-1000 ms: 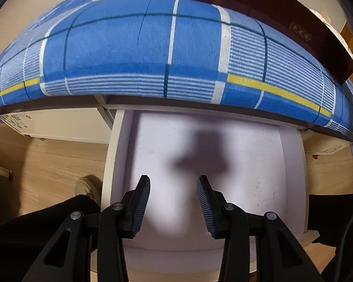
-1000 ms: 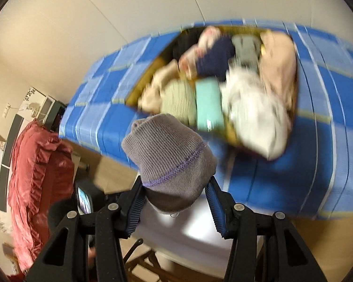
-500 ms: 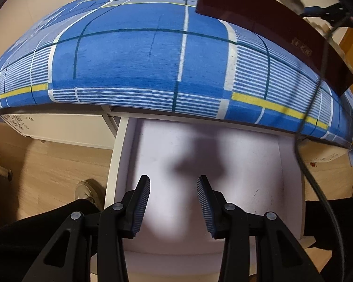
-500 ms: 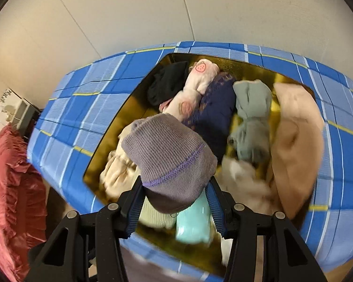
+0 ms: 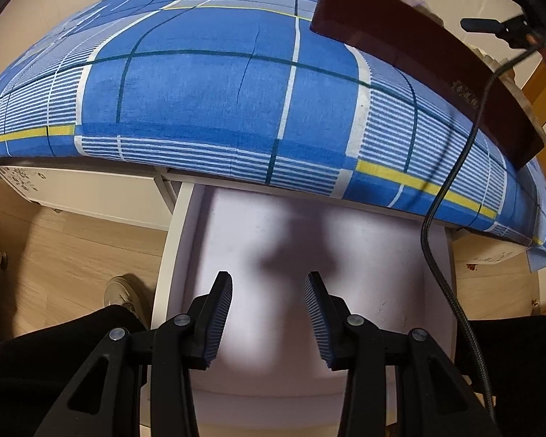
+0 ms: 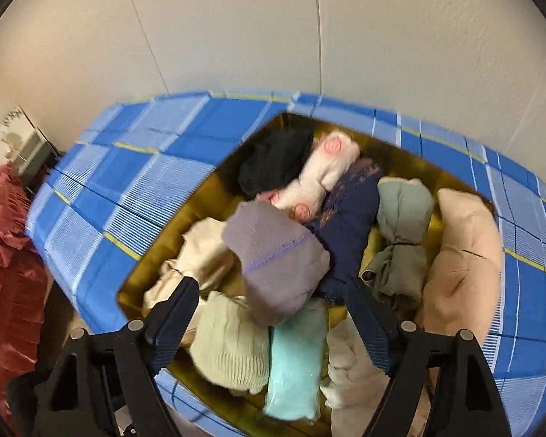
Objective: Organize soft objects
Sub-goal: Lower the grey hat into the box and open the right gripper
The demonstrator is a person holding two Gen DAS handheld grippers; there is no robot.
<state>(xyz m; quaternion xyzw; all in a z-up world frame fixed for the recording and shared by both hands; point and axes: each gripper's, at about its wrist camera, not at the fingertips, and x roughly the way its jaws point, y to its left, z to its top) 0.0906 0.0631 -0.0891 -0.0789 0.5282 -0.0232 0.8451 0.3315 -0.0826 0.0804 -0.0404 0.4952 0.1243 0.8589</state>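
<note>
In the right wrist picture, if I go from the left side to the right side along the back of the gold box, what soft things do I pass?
Black bundle → white roll with pink spots → navy blue bundle → grey-green bundle → big peach bundle.

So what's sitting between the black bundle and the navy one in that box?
The right wrist view shows a white bundle with pink spots between the black bundle and the navy one.

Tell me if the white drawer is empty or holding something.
Empty as far as shown: the white drawer floor is bare, only a shadow on it; its front edge is hidden by the fingers.
</note>
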